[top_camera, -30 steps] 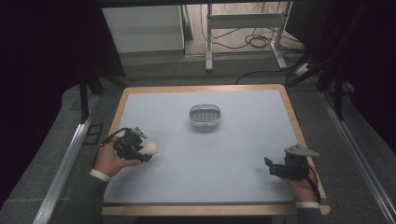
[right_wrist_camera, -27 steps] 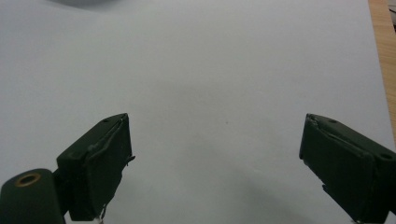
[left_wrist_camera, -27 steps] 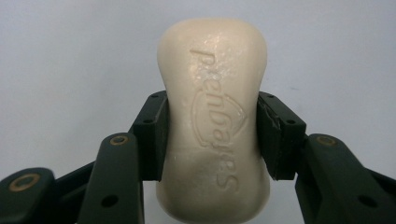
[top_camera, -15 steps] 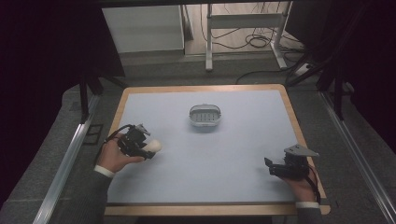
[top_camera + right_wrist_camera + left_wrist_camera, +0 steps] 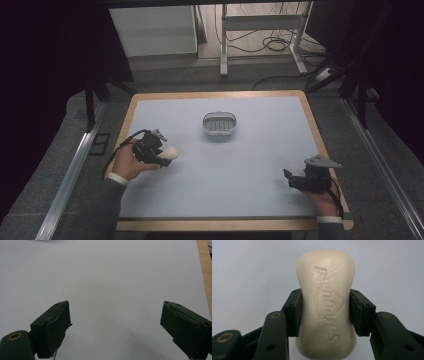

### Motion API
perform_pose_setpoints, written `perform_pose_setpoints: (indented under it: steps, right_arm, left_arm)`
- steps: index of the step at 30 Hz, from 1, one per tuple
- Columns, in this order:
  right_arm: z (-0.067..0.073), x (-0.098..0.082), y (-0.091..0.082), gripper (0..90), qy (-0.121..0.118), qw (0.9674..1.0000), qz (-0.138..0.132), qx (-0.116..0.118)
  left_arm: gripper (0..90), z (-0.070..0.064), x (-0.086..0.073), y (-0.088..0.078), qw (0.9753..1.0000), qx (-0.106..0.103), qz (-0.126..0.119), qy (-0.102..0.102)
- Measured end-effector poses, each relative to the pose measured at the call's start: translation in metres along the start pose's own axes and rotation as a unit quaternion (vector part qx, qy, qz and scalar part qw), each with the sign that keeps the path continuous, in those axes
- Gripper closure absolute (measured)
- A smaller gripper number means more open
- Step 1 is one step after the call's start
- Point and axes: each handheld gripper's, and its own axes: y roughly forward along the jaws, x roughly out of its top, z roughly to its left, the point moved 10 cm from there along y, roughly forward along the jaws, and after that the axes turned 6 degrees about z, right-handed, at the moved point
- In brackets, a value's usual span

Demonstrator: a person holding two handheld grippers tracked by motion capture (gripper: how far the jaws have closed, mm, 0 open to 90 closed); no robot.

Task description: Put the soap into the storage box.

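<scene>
While my left jaws point(image 5: 325, 315) clamp the soap point(image 5: 327, 302) above the bench point(image 5: 240, 165), my right jaws point(image 5: 115, 327) gape wide — holding nothing.

Bar of soap point(image 5: 326, 302) – cream, waxy, faint satin sheen, embossed lettering, fine pitting near the top. Left gripper point(image 5: 325, 312) in black matt plastic, pads pressed on the soap's flanks, brass-coloured rivets at the pivots. Right gripper point(image 5: 115, 327) – same matt black, pad faces slightly scuffed, edges frayed. Table point(image 5: 250, 175) topped with a pale blue-grey mat, smooth, matt, no glare; bare light wood rim, satin. Small dish point(image 5: 219, 124) looks like grey plastic, ribbed inside. Grey matt plate on the right gripper. Floor like coarse grey carpet.
</scene>
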Motion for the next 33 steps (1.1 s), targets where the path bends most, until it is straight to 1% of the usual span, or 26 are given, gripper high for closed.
perform_pose_setpoints:
  steps: [5,9,11,15,19,21,24,25,28,30,33]
  right_arm:
    - [0.000,0.000,0.000,9.0,0.000,1.0000,0.001,-0.001]
    - [0.000,-0.001,0.000,8.9,-0.002,1.0000,0.003,-0.001]
    - [0.000,-0.001,0.001,8.9,-0.002,1.0000,0.003,0.000]
    - [-0.001,-0.001,0.001,8.9,-0.001,1.0000,0.003,-0.001]
    - [-0.001,-0.001,0.000,9.0,-0.001,1.0000,0.002,-0.002]
    - [-0.001,-0.001,0.000,8.9,-0.001,1.0000,0.001,-0.002]
    - [-0.002,-0.002,0.000,8.9,0.000,1.0000,0.003,-0.002]
    - [-0.002,-0.002,0.000,8.9,0.000,1.0000,0.003,-0.003]
    - [-0.001,-0.002,0.000,8.9,0.000,1.0000,0.003,-0.002]
    - [-0.002,-0.002,0.000,8.9,0.000,1.0000,0.004,-0.003]
    - [-0.002,-0.002,0.001,8.9,-0.001,1.0000,0.004,-0.002]
  left_arm:
    - [49.6,0.000,0.006,0.002,1.0000,-0.007,-0.004,-0.002]
    - [49.6,0.000,0.009,0.004,1.0000,-0.008,-0.003,-0.001]
    - [49.6,0.001,0.011,0.004,1.0000,-0.004,-0.001,0.000]
    - [49.6,-0.001,0.017,0.002,1.0000,-0.003,-0.003,0.006]
    - [49.6,-0.004,0.023,0.001,0.9999,-0.001,-0.005,0.011]
    - [49.6,-0.006,0.026,0.001,0.9999,0.003,-0.004,0.015]
    - [49.6,-0.007,0.030,0.001,0.9998,0.001,-0.007,0.017]
    - [49.6,-0.006,0.031,0.001,0.9998,0.003,-0.006,0.020]
    - [49.6,-0.006,0.035,0.001,0.9998,0.004,-0.007,0.018]
    - [49.6,-0.006,0.037,0.001,0.9998,-0.002,-0.009,0.018]
    - [49.6,-0.004,0.039,0.002,0.9998,0.001,-0.011,0.016]
